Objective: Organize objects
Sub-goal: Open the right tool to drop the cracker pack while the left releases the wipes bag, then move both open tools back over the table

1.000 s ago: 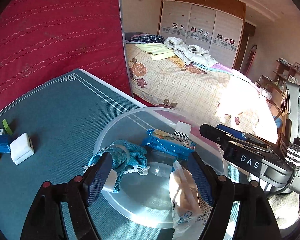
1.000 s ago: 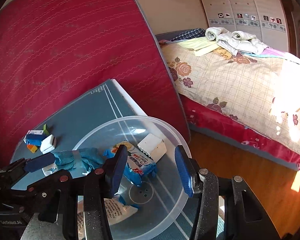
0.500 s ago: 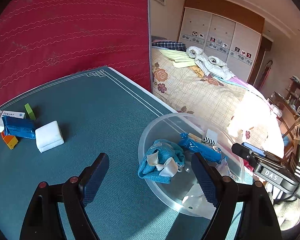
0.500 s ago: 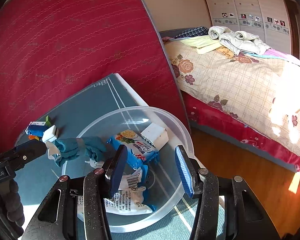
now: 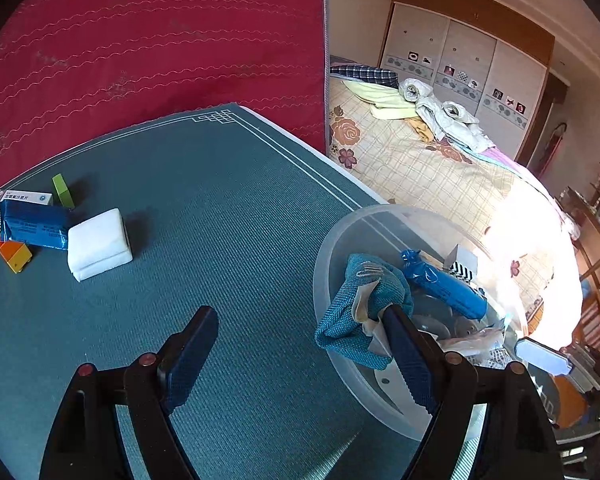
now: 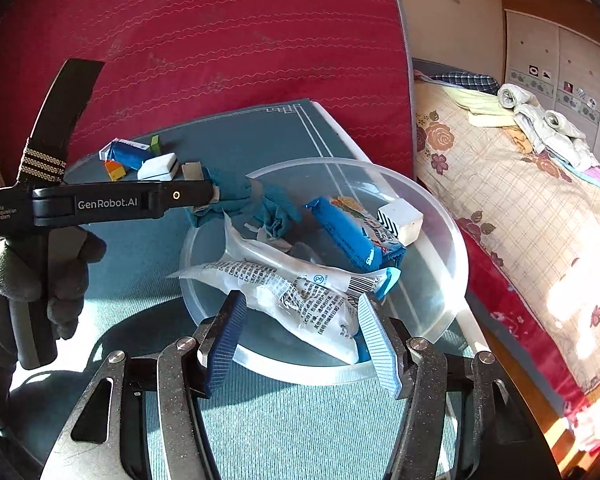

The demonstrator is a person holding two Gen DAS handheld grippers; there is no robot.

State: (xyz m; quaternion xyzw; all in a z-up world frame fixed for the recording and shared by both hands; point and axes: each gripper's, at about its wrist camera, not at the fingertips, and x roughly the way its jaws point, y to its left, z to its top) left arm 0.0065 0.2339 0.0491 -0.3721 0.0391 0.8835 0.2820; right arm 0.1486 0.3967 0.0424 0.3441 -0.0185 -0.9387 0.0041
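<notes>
A clear plastic bowl (image 6: 440,220) stands at the table's right edge, also in the left wrist view (image 5: 324,264). It holds a teal cloth (image 5: 360,300) draped over its left rim, a blue snack pack (image 6: 352,232), a white box (image 6: 400,218) and a clear wrapped packet (image 6: 296,288). My left gripper (image 5: 300,344) is open and empty, its right finger beside the cloth. My right gripper (image 6: 298,332) is open over the bowl's near rim, around the packet's end without touching it.
At the table's far left lie a white pad (image 5: 98,244), a blue packet (image 5: 32,226), a white medicine box (image 5: 4,206), a green block (image 5: 62,192) and an orange block (image 5: 14,254). A red mattress (image 5: 140,48) leans behind the table. A bed (image 5: 440,168) stands to the right.
My left gripper has drawn back left from over the bowl to the bare mat. My right gripper has moved closer over the bowl's near rim. The cloth now hangs over the bowl's left rim.
</notes>
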